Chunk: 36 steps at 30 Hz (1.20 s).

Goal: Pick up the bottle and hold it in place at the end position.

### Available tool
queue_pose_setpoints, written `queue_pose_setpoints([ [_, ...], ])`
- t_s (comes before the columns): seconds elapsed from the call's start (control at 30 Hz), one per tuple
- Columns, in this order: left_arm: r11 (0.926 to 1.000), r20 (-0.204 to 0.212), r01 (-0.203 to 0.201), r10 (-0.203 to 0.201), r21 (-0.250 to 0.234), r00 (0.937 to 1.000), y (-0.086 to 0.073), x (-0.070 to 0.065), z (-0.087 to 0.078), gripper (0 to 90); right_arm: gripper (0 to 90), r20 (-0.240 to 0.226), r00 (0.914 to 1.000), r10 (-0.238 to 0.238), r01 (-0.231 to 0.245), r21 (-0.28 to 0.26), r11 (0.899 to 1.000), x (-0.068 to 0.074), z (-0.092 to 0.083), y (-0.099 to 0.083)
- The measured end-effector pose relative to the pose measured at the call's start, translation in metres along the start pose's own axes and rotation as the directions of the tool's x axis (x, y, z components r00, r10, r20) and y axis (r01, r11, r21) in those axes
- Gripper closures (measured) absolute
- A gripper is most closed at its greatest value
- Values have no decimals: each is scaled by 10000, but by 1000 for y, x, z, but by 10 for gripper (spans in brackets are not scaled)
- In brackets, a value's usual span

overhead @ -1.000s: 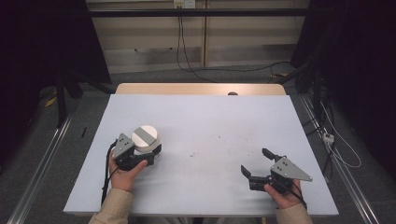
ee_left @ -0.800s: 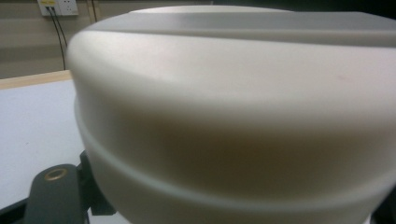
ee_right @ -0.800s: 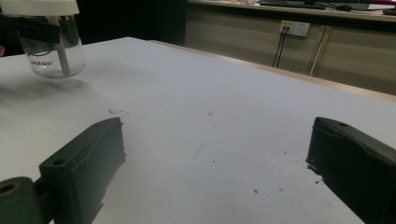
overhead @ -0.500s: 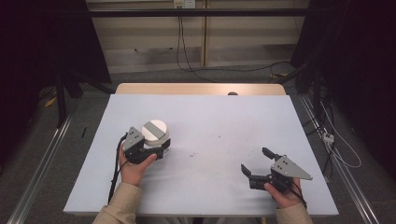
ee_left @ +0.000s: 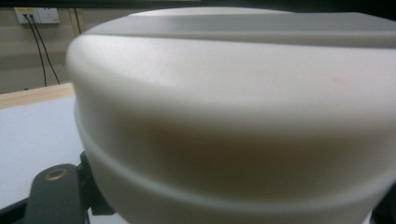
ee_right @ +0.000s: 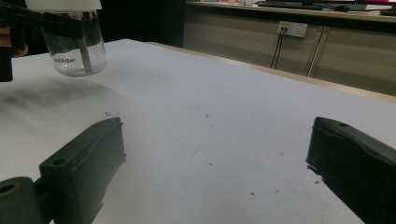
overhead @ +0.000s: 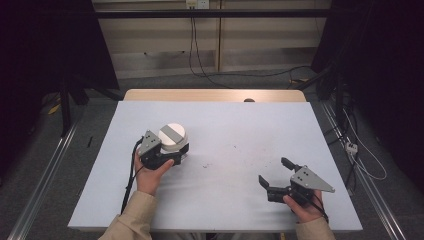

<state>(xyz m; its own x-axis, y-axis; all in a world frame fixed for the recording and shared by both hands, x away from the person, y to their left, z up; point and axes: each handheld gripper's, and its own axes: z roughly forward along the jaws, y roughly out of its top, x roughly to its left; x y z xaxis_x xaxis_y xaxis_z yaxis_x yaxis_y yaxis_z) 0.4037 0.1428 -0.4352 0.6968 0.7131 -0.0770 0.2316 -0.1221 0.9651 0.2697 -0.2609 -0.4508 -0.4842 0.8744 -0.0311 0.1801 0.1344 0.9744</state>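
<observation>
I am at the table [overhead: 220, 200]. The jar [overhead: 172, 137] is my landmark. It is a clear glass jar with a white lid [ee_left: 233, 102], and it stands straight up, its long way pointing at the ceiling. It sits over the left half of the table, held just above the top. My left gripper [overhead: 159, 156] is right at the jar, on the near side of it, and pinches it below the lid. My right gripper [overhead: 276, 176] is well apart from the jar, off to its right and nearer to me. Its jaws are spread wide, with nothing in them. So my left hand is the near one.
</observation>
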Motion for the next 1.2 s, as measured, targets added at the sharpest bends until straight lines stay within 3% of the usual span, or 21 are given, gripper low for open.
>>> queue_pose_setpoints([
  [1.2,9997,491,-209,203,113,9986,10,-11,42,184,38,53,10000,36,-37,45,10000,-2,0,-1],
])
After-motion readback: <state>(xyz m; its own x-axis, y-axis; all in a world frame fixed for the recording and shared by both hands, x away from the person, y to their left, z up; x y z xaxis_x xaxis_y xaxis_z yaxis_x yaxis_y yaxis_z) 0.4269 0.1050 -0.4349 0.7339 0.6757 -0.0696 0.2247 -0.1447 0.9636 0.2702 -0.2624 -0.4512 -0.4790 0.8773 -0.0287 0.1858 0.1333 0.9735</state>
